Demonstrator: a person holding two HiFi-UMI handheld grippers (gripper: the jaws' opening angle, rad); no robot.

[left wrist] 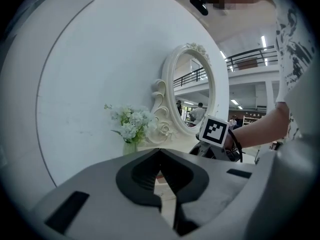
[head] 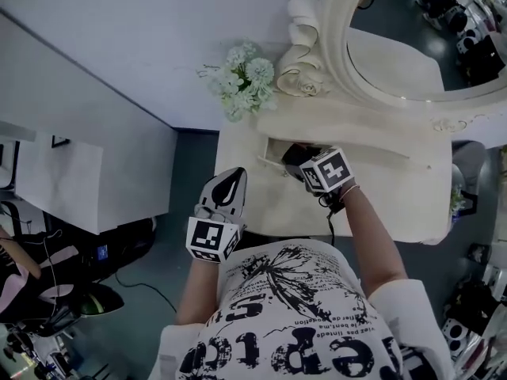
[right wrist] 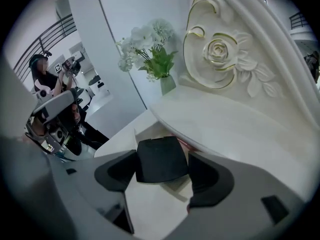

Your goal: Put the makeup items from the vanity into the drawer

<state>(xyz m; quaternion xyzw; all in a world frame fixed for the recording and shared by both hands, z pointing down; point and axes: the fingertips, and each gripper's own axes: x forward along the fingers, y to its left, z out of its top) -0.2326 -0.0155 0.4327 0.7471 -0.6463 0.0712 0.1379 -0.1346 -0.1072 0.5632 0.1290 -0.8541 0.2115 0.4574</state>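
Cream-white vanity stretches beneath and ahead of both grippers, and its oval carved mirror rises beyond the right one, cut off by the edge of the head view. A bunch of white flowers stands straight ahead of the left gripper, at the back corner of the top.

From above, the drawer is seen pulled out directly under the right gripper, but that gripper and its marker cube cover most of the dark inside. Only the right gripper view shows what it carries: a flat black case pinched between the two pads, hanging over the drawer opening. The curved lip of the vanity top overhangs just beyond the case, so the room above it is tight. On the near side the space is open.

The left gripper's own view shows its jaws pressed together at the tips with nothing between them. The head view places it back at the vanity's near edge, left of the drawer, with bare floor further left.

Past the case a sliver of pink shows inside the drawer. I cannot tell what it is.
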